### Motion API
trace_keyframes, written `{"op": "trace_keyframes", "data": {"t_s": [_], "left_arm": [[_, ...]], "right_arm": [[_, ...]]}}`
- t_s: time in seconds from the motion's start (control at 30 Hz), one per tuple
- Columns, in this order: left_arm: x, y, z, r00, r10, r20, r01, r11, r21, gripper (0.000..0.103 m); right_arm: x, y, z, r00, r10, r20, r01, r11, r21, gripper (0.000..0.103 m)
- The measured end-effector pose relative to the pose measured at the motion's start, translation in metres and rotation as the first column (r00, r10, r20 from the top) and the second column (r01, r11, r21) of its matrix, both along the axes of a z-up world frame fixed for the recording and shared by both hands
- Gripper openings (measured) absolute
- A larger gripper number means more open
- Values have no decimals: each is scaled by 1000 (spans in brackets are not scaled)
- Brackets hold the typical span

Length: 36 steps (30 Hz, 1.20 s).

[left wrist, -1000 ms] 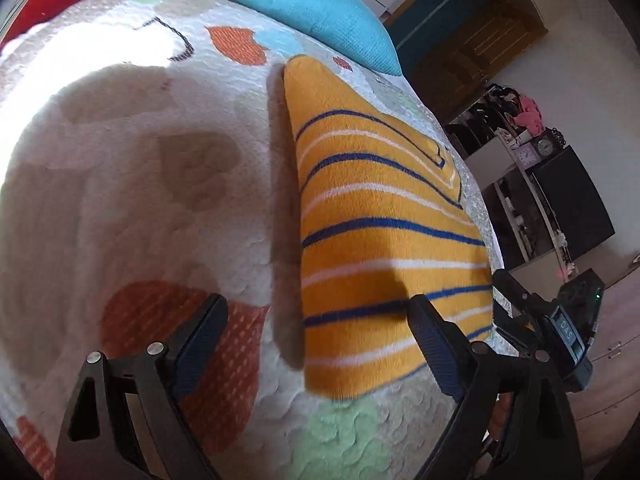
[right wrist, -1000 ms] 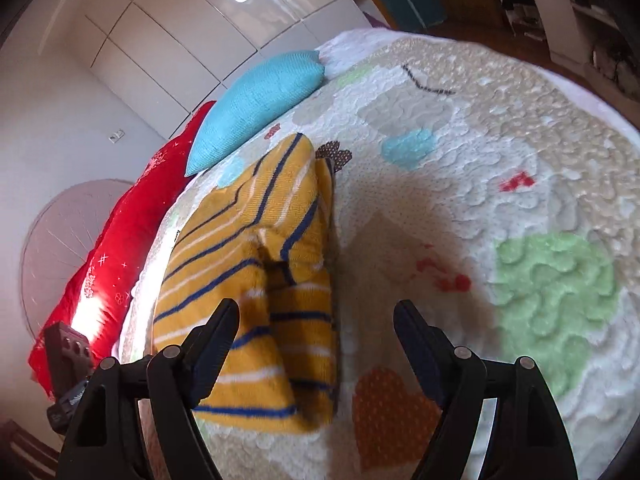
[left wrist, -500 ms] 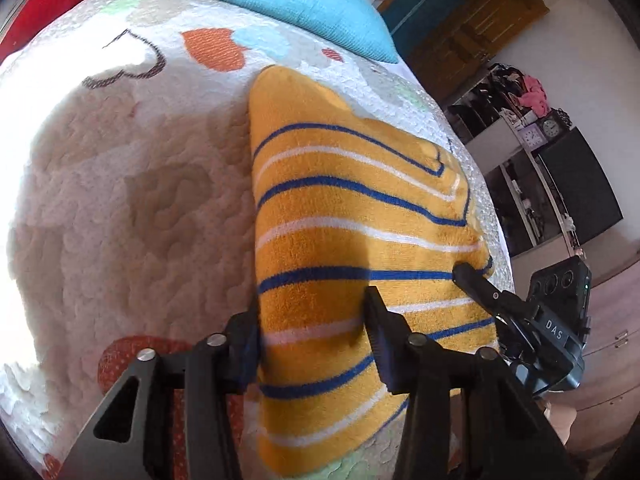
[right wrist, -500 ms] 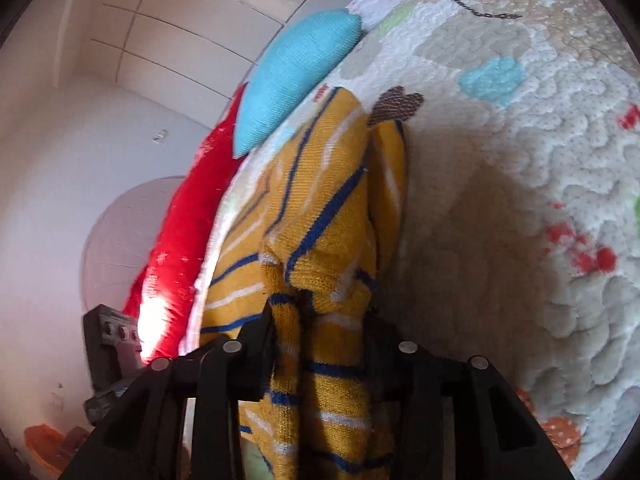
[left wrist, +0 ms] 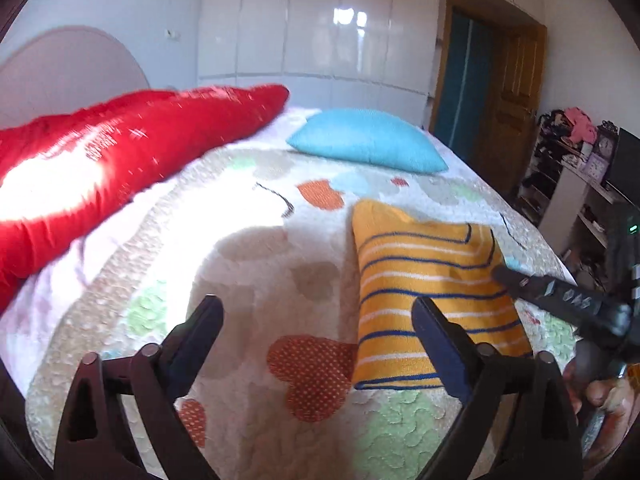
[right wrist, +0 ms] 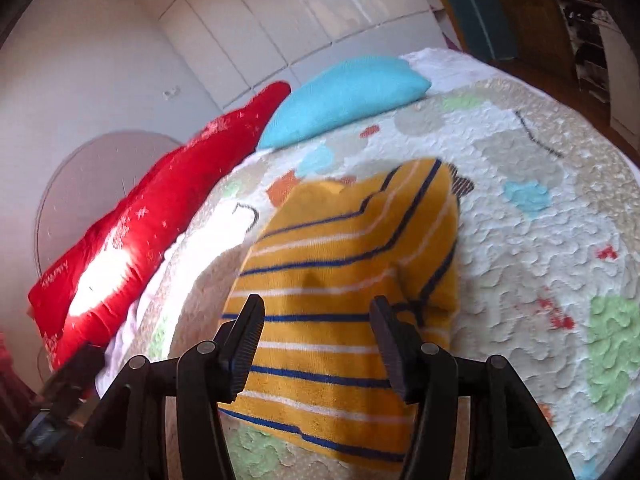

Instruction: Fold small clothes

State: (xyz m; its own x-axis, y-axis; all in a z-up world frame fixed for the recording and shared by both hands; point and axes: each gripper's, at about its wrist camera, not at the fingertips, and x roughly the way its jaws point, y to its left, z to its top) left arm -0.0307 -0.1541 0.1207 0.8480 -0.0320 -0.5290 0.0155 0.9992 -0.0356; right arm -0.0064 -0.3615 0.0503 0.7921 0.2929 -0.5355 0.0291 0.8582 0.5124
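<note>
A folded yellow garment point(left wrist: 432, 300) with blue and white stripes lies flat on the quilt point(left wrist: 248, 248) of a bed, near the bed's near edge. In the left wrist view it sits to the right of centre, its near hem just beside an orange dotted heart on the quilt. The left gripper point(left wrist: 316, 320) hangs above the quilt with its jaws spread wide; they have just been opening, and nothing is between them, only bare quilt and the heart showing in the gap, while its right finger overlaps the garment's lower edge in the view. The right gripper point(right wrist: 316, 336) hangs over the garment's near half with its jaws partly spread; they too have just been opening, and the striped cloth shows flat in the gap, with neither pad pressing on it. In the left wrist view the right gripper point(left wrist: 560, 300) reaches in from the right edge, one dark finger over the garment's right side, and part of a hand point(left wrist: 600, 396) shows below it. In the right wrist view the garment's right side is doubled over, a folded layer lying along that edge. A blue pillow point(left wrist: 368, 144) and a red pillow point(left wrist: 112, 152) lie at the far end of the bed, well apart from the garment.
</note>
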Motion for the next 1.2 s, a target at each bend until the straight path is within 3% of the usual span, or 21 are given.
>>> {"op": "trace_keyframes", "data": {"t_s": [0.07,0.27,0.4,0.5,0.63,0.8,0.9,1.2], "left_arm": [[-23,7,17,994,38,98,-40,999,12,103],[-57,6,38,991,-31,130,24,998,52,103],[-72,0,37,988,-47,147,45,999,13,103],[-73,-7,30,991,-101,83,103,995,-20,103],[-75,-18,14,993,-111,-40,112,993,27,103],[-83,-19,-9,986,-94,-139,101,994,49,103],[-80,-21,-21,980,-89,-178,102,993,64,103],[-76,-24,-34,972,-65,-226,88,992,94,103]], "right_arm": [[12,12,-26,994,-8,-113,4,999,-41,63],[-34,30,-31,992,-72,-104,57,988,-141,63],[-76,31,-20,991,-116,-65,104,982,-158,70],[-107,31,-12,987,-152,-55,141,976,-167,71],[-134,32,-8,978,-200,-58,186,964,-190,72],[-152,34,-4,973,-228,-37,214,949,-230,77],[-153,36,-5,968,-248,-37,229,934,-273,78],[-149,45,-13,971,-231,-62,205,936,-288,78]]}}
